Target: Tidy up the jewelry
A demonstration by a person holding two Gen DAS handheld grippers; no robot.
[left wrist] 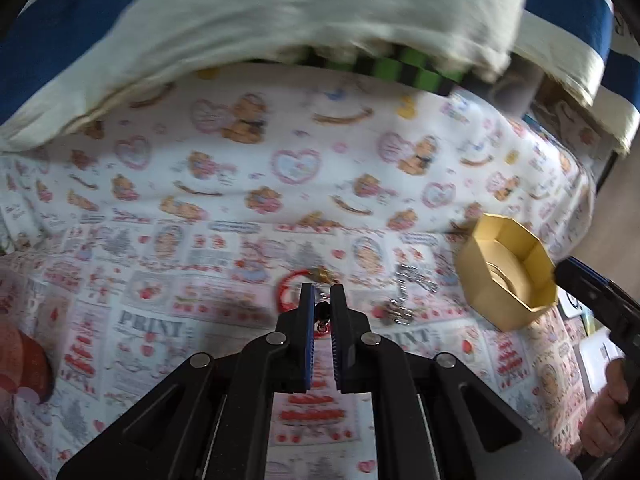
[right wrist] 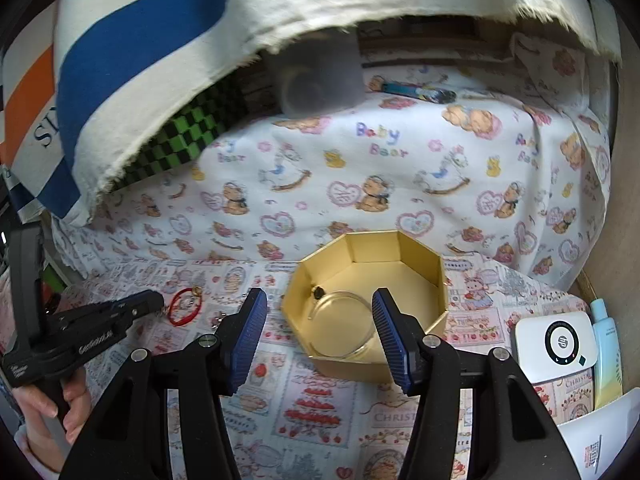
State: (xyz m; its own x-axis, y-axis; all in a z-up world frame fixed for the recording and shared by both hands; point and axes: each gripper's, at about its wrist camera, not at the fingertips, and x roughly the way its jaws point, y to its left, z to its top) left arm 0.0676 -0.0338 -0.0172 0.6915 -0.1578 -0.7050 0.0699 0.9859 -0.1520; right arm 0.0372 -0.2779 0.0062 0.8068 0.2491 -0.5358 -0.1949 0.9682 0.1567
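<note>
gold box (right wrist: pixel 362 300): clear bangle (right wrist: pixel 340 324) inside

open gold octagonal box (right wrist: pixel 416 276) w/ clear bangle (right wrist: pixel 340 328) inside; red cord bracelet (right wrist: pixel 185 306) flat nearby

Gold box (right wrist: pixel 400 256), red bracelet (right wrist: pixel 185 307).

A home, likely a bedroom or nursery corner. The surface (right wrist: pixel 400 168) is draped with a "Baby Bear" teddy-print cloth (right wrist: pixel 460 200) and Christmas-print paper (right wrist: pixel 320 400). A striped blanket (right wrist: pixel 160 40) hangs at the far side, and a lotion tube (right wrist: pixel 606 352) lies at the right.
</note>
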